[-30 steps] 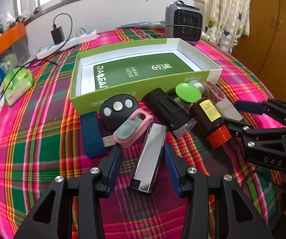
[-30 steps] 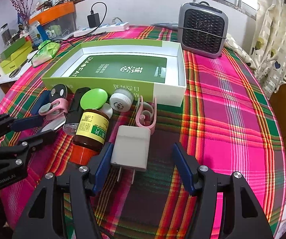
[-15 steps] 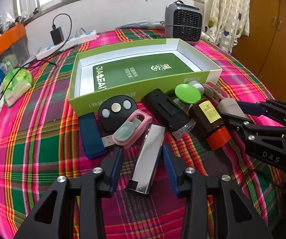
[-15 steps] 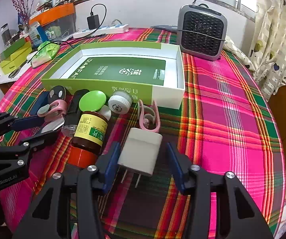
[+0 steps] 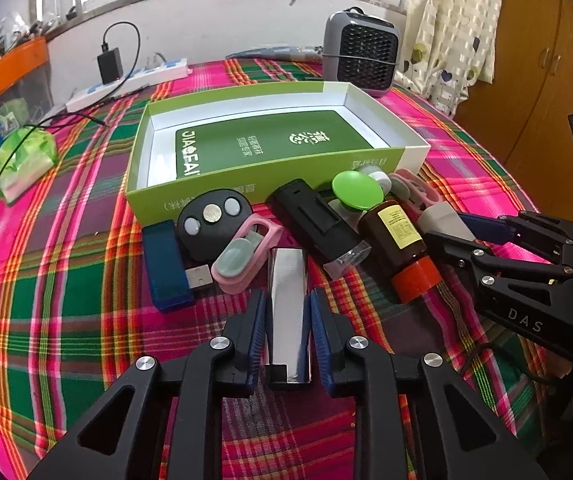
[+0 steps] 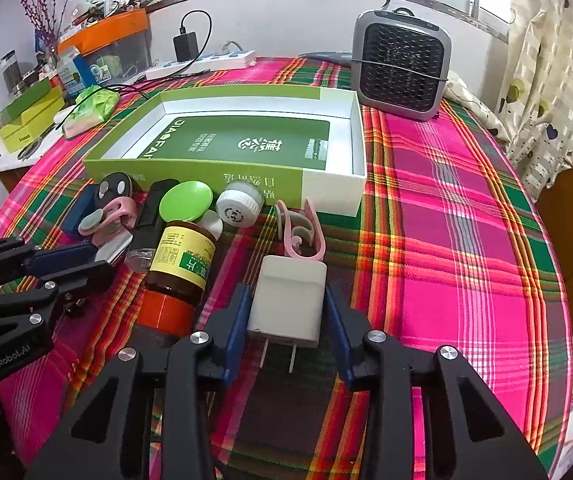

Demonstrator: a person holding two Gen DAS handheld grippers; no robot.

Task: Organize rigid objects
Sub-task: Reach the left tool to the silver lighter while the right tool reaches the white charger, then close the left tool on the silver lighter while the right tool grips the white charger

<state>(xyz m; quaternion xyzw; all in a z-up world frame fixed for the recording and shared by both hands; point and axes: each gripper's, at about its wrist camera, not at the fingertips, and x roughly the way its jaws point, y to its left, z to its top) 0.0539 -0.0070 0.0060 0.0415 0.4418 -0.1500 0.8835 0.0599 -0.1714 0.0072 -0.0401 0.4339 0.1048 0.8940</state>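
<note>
A silver metal case (image 5: 288, 280) lies on the plaid tablecloth between the blue pads of my left gripper (image 5: 286, 300). Its jaws are closing and the pads sit against the case's long sides. In the right wrist view a white plug charger (image 6: 290, 280) lies prongs toward the camera inside my right gripper (image 6: 285, 294). Those jaws are closing too, with both pads at the charger's sides. The open green box (image 5: 246, 184) stands just behind the clutter, holding only a green card.
Beside the grippers lie a brown bottle (image 6: 182, 268) with an orange cap, a black key fob (image 5: 212, 220), a blue USB stick (image 5: 166, 268), pink clips (image 6: 302, 236), a black device (image 5: 314, 224) and a green lid (image 6: 186, 200). A grey heater (image 6: 400, 68) stands behind.
Both grippers have narrowed from wide open onto their objects without shifting place. The charger has been squared up between the right pads; the silver case now stands straight between the left pads.
</note>
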